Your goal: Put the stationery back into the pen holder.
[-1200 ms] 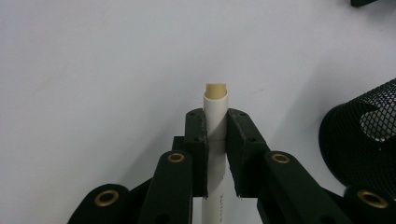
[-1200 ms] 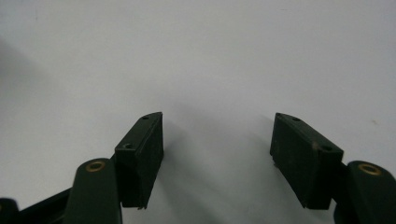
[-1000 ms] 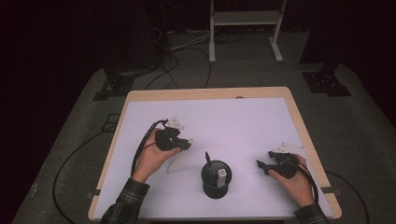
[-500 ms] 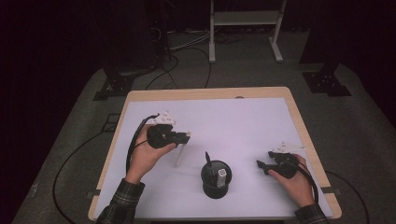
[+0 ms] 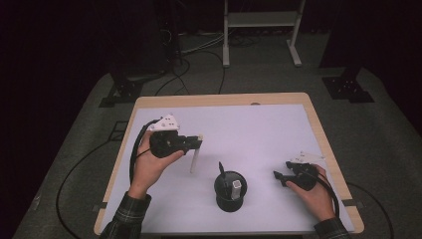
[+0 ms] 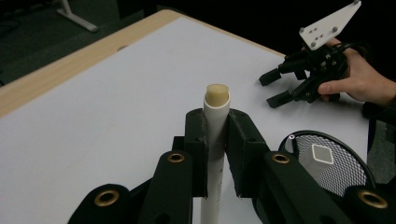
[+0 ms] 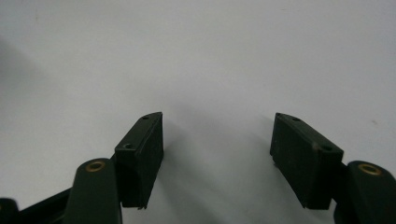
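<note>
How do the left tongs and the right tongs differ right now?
The left tongs are shut on a white tube and hold it upright above the table; the right tongs stand open with nothing between them. In the high view the left tongs are raised, while the right tongs sit low near the table's right edge. Both are black, two-jawed and hand-held.

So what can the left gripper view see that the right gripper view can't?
Left gripper view: its jaws clamped on a white tube with a tan tip, a black mesh cup beside it, and the right gripper farther off in a hand. Right gripper view: the right gripper's own jaws up close, standing apart with nothing between them. Both: the white table top.
</note>
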`<state>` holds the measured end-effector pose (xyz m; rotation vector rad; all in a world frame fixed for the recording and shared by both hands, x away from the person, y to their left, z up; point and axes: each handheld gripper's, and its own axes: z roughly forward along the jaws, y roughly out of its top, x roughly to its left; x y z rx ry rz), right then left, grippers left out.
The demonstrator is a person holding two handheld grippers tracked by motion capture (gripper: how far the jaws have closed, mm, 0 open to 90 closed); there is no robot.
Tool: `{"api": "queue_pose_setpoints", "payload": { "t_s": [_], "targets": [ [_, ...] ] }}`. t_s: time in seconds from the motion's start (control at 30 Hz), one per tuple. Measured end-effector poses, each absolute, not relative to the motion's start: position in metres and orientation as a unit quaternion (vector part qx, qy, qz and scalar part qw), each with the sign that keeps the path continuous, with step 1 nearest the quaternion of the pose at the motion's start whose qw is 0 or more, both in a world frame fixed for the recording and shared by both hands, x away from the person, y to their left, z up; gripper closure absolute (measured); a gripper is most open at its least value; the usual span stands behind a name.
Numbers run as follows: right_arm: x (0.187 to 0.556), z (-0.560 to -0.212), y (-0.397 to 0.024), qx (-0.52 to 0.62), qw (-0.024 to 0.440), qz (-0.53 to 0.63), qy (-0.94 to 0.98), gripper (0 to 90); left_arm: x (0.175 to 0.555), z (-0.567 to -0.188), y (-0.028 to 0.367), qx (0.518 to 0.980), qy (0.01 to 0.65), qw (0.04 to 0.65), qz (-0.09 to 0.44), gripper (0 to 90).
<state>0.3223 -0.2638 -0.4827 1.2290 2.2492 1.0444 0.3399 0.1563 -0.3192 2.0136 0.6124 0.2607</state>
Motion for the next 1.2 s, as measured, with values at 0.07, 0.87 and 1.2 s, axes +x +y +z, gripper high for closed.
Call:
{"api": "queue_pose_setpoints", "payload": {
  "t_s": [0.07,0.87,1.2],
  "targets": [
    [0.322,-0.483,-0.264,0.436,0.186,0.371,0.799,33.5,0.336,-0.314,0.156,0.827,0.246,0.494,0.109,78.4],
    [0.322,-0.483,-0.264,0.436,0.186,0.370,0.799,33.5,0.303,-0.286,0.131,0.809,0.166,0.561,0.062,78.4],
    [0.322,-0.483,-0.264,0.436,0.186,0.371,0.799,33.5,0.303,-0.296,0.105,0.817,0.145,0.558,0.035,78.4]
  ]
}}
